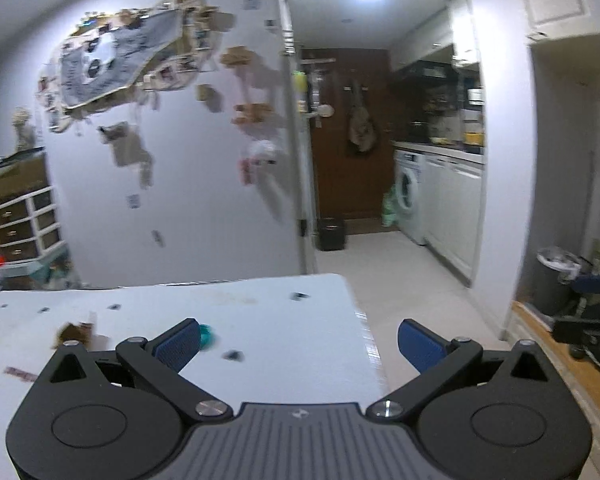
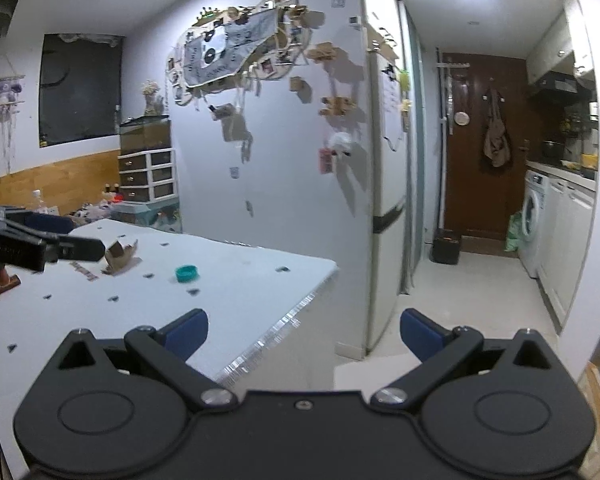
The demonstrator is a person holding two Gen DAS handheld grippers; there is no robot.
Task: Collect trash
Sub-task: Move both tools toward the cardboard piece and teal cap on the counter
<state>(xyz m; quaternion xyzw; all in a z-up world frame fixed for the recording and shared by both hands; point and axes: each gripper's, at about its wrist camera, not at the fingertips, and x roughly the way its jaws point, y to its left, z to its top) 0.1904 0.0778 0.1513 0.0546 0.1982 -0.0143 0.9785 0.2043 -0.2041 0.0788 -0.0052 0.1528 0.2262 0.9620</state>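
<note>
Evidently, collection has barely begun: trash remains on the table

Working left to right across the right wrist view, the white table [image 2: 240,292] carries several items not yet collected. At the far left edge a brown wrapper [image 2: 6,284] lies beside a person's hand. Next comes a strip of printed paper [image 2: 84,271], then a torn cardboard piece [image 2: 120,258], then a teal bottle cap [image 2: 187,273] nearer the middle. Small dark scraps are scattered over the surface. A lined bin [image 1: 556,280] stands on the floor at the far right in the left wrist view, well apart from the table; judged the likely destination.

The left gripper [image 1: 298,340] hovers above the near table edge, jaws spread wide and holding nothing; the cap sits just behind its left finger. The right gripper [image 2: 304,332] hangs over the table's right corner, likewise spread wide, empty, touching nothing.

Assessment: every visible item remains to be picked up.
</note>
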